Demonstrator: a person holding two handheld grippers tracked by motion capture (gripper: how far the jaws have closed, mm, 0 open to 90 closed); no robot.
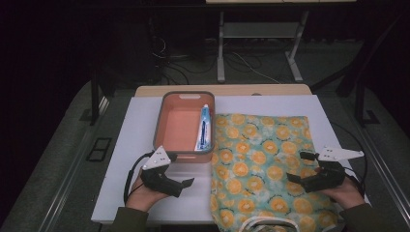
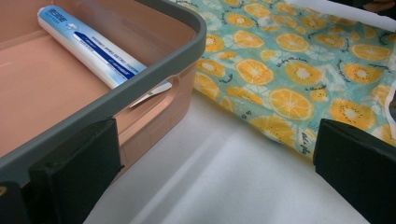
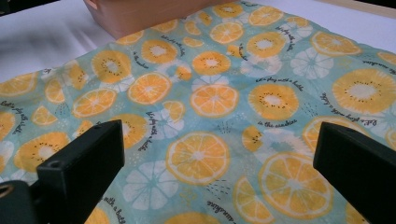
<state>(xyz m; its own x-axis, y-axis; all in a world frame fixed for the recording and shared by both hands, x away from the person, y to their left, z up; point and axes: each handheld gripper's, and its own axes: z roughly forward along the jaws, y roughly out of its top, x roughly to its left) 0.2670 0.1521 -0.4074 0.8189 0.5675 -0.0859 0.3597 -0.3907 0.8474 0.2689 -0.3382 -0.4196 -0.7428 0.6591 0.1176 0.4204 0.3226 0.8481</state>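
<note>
Here, bag (image 3: pixel 224 102) under right fingers (image 3: pixel 84 158).

The cloth bag (image 1: pixel 261 164) is teal, printed with orange citrus slices, white blossoms and small black script. The bin (image 1: pixel 176 126) is salmon pink with a grey rim. The tube (image 1: pixel 205 128) is white and blue. The counter (image 1: pixel 140 130) is white.
</note>
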